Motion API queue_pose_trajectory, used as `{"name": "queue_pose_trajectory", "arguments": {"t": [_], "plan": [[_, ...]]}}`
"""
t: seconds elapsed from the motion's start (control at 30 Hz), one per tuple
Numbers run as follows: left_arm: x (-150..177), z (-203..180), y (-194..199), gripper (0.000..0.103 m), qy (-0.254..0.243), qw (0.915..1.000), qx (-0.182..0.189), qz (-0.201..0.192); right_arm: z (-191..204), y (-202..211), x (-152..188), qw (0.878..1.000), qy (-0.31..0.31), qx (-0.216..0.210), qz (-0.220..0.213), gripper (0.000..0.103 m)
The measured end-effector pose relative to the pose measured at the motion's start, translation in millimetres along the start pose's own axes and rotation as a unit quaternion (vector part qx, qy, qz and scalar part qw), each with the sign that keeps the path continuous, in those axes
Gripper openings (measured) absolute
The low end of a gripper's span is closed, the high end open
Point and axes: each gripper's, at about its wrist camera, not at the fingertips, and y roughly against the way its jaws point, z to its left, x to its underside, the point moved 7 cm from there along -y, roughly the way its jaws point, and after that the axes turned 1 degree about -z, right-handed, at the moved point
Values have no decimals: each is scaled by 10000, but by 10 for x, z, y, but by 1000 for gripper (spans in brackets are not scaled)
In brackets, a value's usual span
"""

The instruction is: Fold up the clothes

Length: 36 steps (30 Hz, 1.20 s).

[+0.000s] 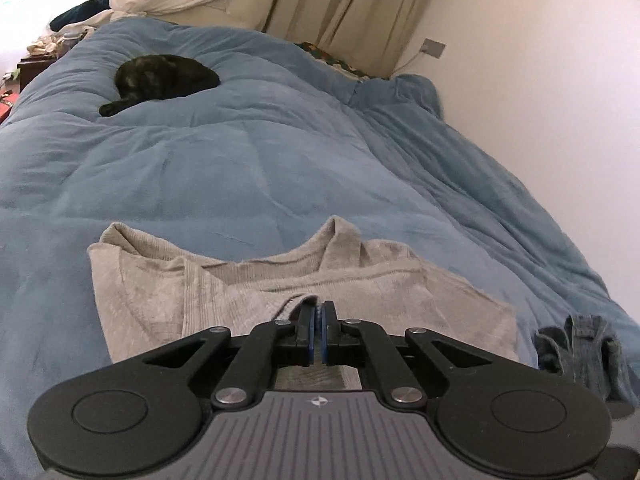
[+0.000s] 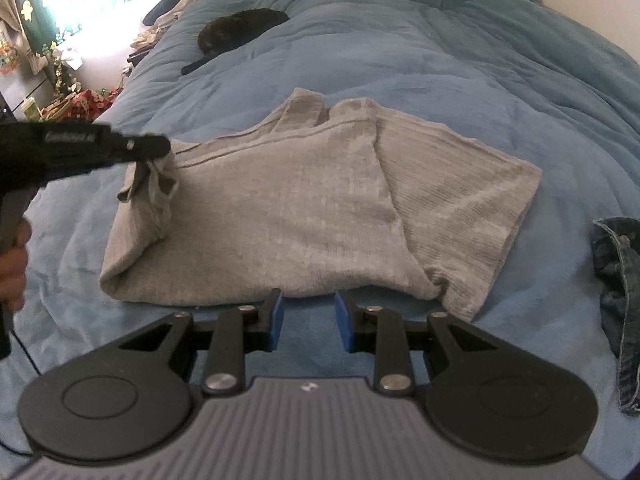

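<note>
Right wrist view: my left gripper (image 2: 170, 156) comes in from 9 o'clock, pinched tight on a bunched edge of the grey knit top (image 2: 280, 208), the cloth hanging in a small gather below the tips.
Left wrist view: my left gripper (image 1: 319, 312) shows its blue pads pressed together with a ridge of grey fabric caught between them.
Right gripper: my right gripper (image 2: 308, 312) stands partly open and empty, the jaws just short of the near hem at 6 o'clock; nothing between the pads.
Garment location: the grey knit top lies on the blue comforter (image 2: 440, 60), near the bed's foot edge, one side panel already lapped over at 3 o'clock.
Step in hand, as I judge it: carrying the 9 o'clock side over the middle to form the second lengthwise fold.
Method advised: keep the lifted edge low and taut, lay it parallel to the lapped side, release only once it rests flat.
Right gripper duty: pin or take the near hem so the body does not drag.
Hazard: the gather in my left grip may set as a crease; shake it out before laying.
Bystanders: a black cat (image 2: 240, 32) sleeps at 11 o'clock, well apart; denim garment (image 2: 620, 280) at 3 o'clock, apart from the top.
</note>
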Motion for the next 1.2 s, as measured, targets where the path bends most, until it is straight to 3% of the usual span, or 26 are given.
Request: {"name": "queue_pose_trajectory", "arguments": {"t": [0.23, 0.43, 0.7, 0.83, 1.03, 1.2], "plan": [[121, -5, -108, 3, 206, 9995, 204, 115, 35, -37, -58, 10000, 54, 44, -34, 31], [424, 73, -508, 6, 469, 9942, 491, 838, 49, -55, -86, 9999, 100, 72, -43, 32], [472, -75, -269, 15, 634, 9928, 786, 648, -9, -79, -111, 9999, 72, 120, -43, 33], [494, -41, 24, 15, 661, 9953, 534, 463, 71, -87, -230, 9996, 189, -41, -182, 33], [665, 286, 226, 15, 314, 9975, -200, 596, 397, -304, -379, 9964, 699, -458, -123, 36], [699, 533, 300, 15, 9, 9966, -603, 567, 569, -514, -443, 9962, 252, -832, 6, 36]]}}
